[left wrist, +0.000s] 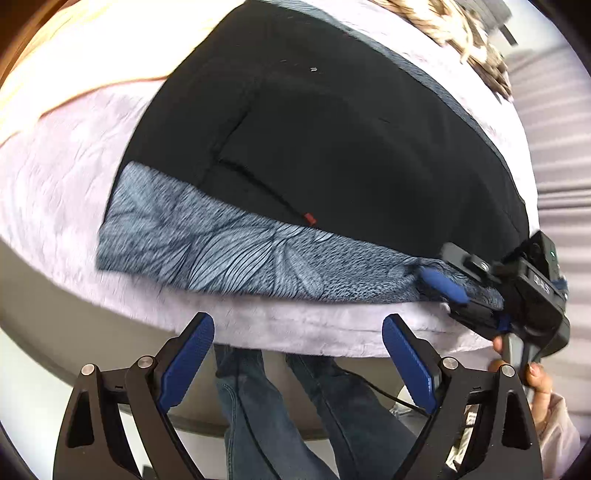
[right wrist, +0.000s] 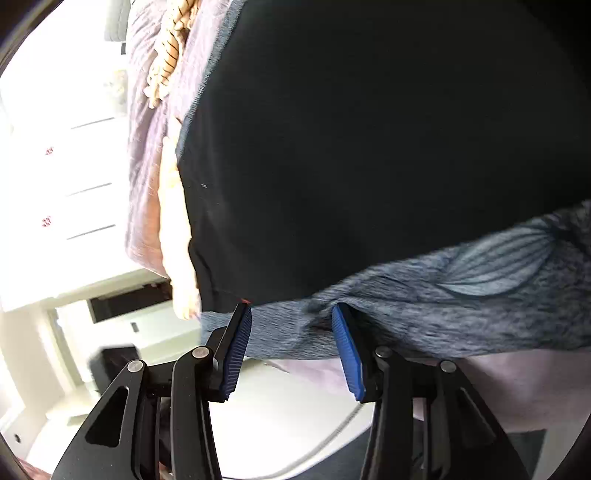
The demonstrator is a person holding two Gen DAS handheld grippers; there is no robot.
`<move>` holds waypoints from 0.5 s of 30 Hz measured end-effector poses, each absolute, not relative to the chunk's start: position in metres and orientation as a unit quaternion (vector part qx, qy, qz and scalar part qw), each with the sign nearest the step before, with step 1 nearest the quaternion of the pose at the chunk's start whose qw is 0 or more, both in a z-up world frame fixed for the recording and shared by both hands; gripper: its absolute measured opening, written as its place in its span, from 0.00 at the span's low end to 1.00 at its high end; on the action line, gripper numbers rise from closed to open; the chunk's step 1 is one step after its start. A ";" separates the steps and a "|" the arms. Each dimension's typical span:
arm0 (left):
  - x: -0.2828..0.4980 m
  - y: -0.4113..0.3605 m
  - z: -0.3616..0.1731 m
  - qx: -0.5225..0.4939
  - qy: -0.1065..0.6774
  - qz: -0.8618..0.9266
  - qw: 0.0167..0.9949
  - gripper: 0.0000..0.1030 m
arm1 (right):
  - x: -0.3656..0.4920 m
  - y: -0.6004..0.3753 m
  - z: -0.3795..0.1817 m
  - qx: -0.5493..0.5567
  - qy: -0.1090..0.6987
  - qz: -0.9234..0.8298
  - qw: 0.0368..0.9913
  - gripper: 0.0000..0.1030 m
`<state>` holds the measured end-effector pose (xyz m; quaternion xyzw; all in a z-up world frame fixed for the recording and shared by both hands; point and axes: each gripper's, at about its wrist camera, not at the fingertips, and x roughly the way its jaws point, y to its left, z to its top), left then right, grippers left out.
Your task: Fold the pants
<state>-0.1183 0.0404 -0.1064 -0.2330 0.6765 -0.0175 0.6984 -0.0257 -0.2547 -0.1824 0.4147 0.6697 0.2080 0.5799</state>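
Black pants lie flat on top of a blue-grey patterned garment, both on a lilac bedspread. My left gripper is open and empty, just off the near edge of the bed. My right gripper is open at the patterned garment's near edge, fingers straddling the cloth at the black pants' corner. In the left wrist view the right gripper sits at the garment's right end.
A striped cream garment lies at the far side of the bed. The person's legs in jeans stand below the bed edge. A white cabinet and floor show to the left in the right wrist view.
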 end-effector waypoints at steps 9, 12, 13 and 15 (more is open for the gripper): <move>-0.113 0.059 -0.124 -0.250 0.669 -0.002 0.700 0.91 | -0.064 -0.299 -0.183 0.380 0.708 0.157 0.574 0.57; -0.109 0.058 -0.125 -0.256 0.669 -0.002 0.698 0.91 | -0.063 -0.308 -0.187 0.424 0.680 0.145 0.580 0.63; -0.109 0.057 -0.124 -0.260 0.669 -0.002 0.696 0.91 | -0.061 -0.310 -0.188 0.434 0.673 0.142 0.582 0.65; -0.106 0.055 -0.126 -0.271 0.668 -0.002 0.693 0.91 | -0.052 -0.304 -0.196 0.455 0.662 0.138 0.579 0.67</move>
